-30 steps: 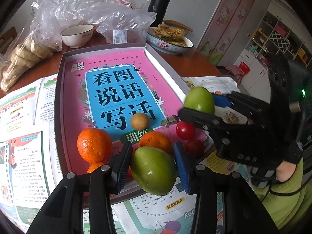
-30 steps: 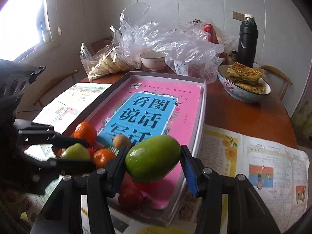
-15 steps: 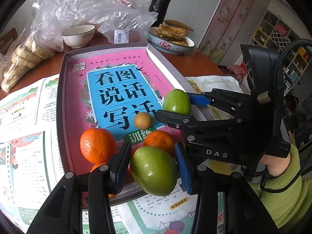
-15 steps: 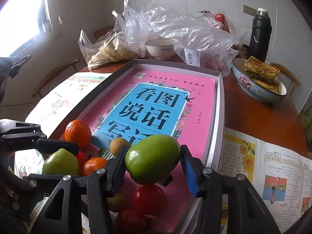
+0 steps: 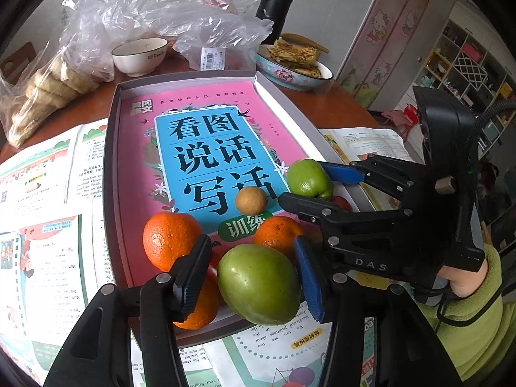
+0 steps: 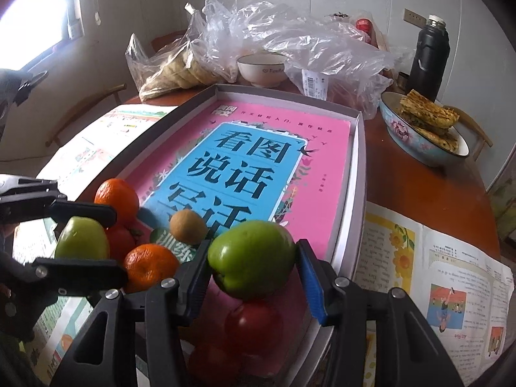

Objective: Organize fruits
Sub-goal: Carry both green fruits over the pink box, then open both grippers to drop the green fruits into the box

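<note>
My left gripper (image 5: 254,277) is shut on a green fruit (image 5: 258,283) over the near edge of the grey box lid (image 5: 111,161). My right gripper (image 6: 251,264) is shut on a second green fruit (image 6: 251,258), held above the lid's near right corner; it also shows in the left wrist view (image 5: 308,179). In the lid, on a pink and blue book cover (image 5: 213,148), lie an orange (image 5: 171,238), a second orange (image 5: 277,230), a small brown fruit (image 5: 251,200) and red tomatoes (image 6: 253,325). Another orange (image 5: 196,306) sits partly hidden under my left fingers.
Open picture books (image 6: 429,267) cover the wooden table around the lid. Behind it stand a white bowl (image 5: 140,55), plastic bags with bread (image 5: 48,90), a floral bowl of flatbread (image 5: 295,63) and a black thermos (image 5: 274,6).
My right gripper has carried its green fruit leftward and further over the lid, above the tomatoes. My left gripper keeps its green fruit and has barely moved.
</note>
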Available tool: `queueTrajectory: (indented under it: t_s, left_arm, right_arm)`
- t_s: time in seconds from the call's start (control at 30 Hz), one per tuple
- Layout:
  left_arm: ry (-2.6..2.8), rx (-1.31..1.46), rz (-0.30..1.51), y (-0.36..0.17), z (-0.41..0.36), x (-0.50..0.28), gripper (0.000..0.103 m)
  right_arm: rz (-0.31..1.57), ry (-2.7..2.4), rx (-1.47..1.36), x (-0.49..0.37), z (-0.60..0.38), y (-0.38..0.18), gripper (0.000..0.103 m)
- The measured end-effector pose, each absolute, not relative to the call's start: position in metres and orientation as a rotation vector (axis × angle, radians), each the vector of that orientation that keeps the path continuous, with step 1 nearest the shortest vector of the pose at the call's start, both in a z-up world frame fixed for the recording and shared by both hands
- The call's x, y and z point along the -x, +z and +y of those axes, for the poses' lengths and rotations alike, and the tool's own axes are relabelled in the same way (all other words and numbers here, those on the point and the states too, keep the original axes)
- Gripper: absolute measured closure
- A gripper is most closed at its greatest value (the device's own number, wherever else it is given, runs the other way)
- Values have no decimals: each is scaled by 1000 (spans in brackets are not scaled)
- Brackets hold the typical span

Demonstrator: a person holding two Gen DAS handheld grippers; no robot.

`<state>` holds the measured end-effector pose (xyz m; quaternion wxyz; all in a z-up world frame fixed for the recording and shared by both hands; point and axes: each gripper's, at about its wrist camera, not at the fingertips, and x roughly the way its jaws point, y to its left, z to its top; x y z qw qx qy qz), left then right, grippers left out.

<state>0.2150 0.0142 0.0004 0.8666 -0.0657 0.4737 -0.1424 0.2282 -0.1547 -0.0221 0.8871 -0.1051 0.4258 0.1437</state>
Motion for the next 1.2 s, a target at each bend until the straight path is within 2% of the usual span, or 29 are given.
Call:
queueTrajectory:
  t_s: [0.97, 1.2]
  left_arm:
    - [-280, 125, 1002, 1, 9, -216, 45]
    - [-276, 123, 1006, 1, 8, -215, 44]
  right_arm:
    - [851, 307, 216, -202, -159, -11, 51]
    - [839, 292, 201, -196, -163, -8, 48]
